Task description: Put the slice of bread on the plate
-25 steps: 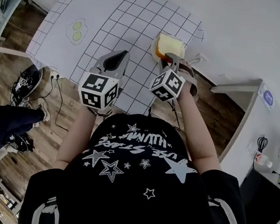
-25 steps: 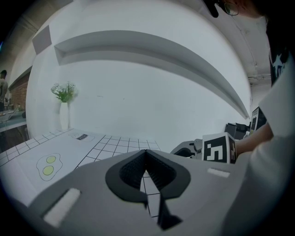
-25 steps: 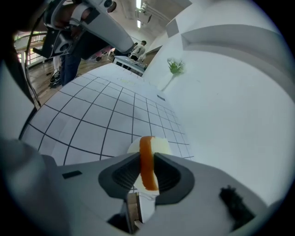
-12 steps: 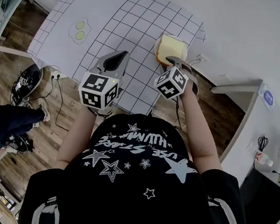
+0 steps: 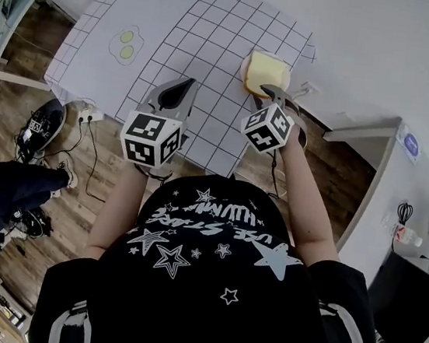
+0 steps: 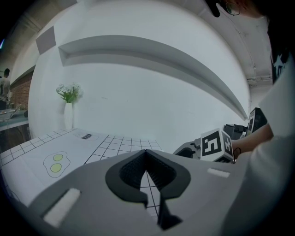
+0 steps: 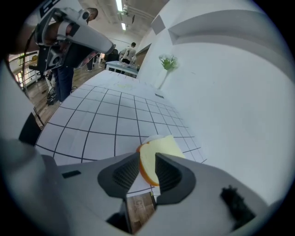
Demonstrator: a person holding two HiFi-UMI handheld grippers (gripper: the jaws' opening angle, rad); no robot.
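A slice of bread [image 5: 265, 71] with a brown crust lies flat on a small white plate [image 7: 150, 137] at the right edge of the grid mat. My right gripper [image 5: 274, 93] stands just short of the slice's near edge, tilted down at it. In the right gripper view the bread [image 7: 159, 150] shows through the gap of the right gripper [image 7: 147, 159]. Its jaws have just been opening and the pads do not press on the slice. My left gripper [image 5: 185, 86] hovers over the mat to the left, its jaws meeting at the tips [image 6: 146, 154] with nothing in them.
The white grid mat [image 5: 177, 36] carries a fried-egg drawing [image 5: 126, 44] at its far left. A vase with flowers [image 6: 68, 110] stands at the mat's far end by the white wall. The table edge runs close under the plate, with wooden floor and cables [image 5: 88, 119] below.
The right gripper's jaws have spread and its tips have drawn back a little from the bread, which stays on the plate. The left gripper has hardly shifted.
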